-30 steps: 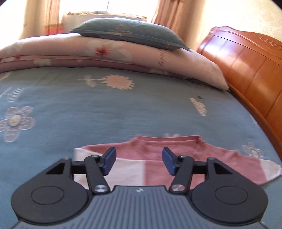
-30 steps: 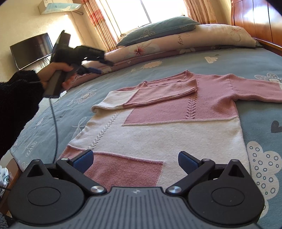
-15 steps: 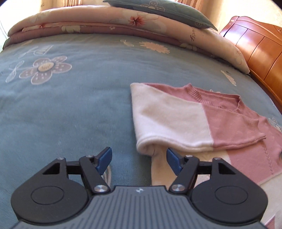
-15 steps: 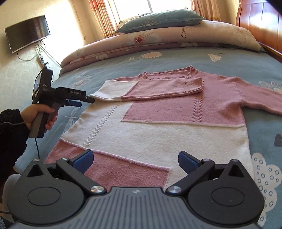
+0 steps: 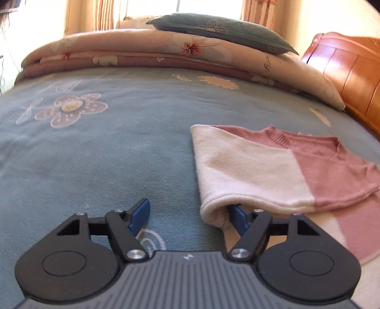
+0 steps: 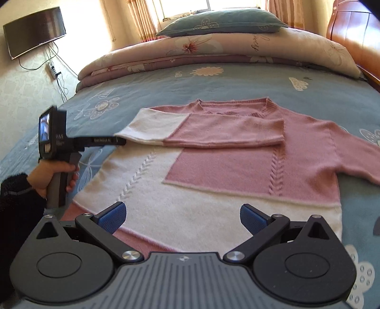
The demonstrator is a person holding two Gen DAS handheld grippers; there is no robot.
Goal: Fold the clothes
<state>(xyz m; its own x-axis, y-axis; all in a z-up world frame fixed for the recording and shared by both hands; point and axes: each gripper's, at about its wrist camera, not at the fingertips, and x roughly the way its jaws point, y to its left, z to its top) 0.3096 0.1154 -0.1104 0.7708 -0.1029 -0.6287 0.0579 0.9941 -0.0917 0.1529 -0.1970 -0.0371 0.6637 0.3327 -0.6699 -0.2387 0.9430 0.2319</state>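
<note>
The left gripper (image 5: 187,215) is seen low over the bedspread (image 5: 99,152), its jaws opening; the shoulder fold of the sweater (image 5: 249,171) lies at about two o'clock from the fingertips, with the right-hand pad tucked under that cream edge and nothing clamped. This placement reads as an approach to the side edge, presumably so that side can be taken up and folded inward. In the right wrist view the same tool is held in the person's hand (image 6: 53,176) at nine o'clock, its tip at the cream corner of the folded sleeve (image 6: 209,129), which is already laid across the chest. The right gripper (image 6: 182,217) is held over the hem at six o'clock, jaws spread wide and empty. The other sleeve is still stretched out toward three o'clock. A folded quilt (image 6: 213,54) and a pillow (image 6: 220,22) are stacked at twelve o'clock.
</note>
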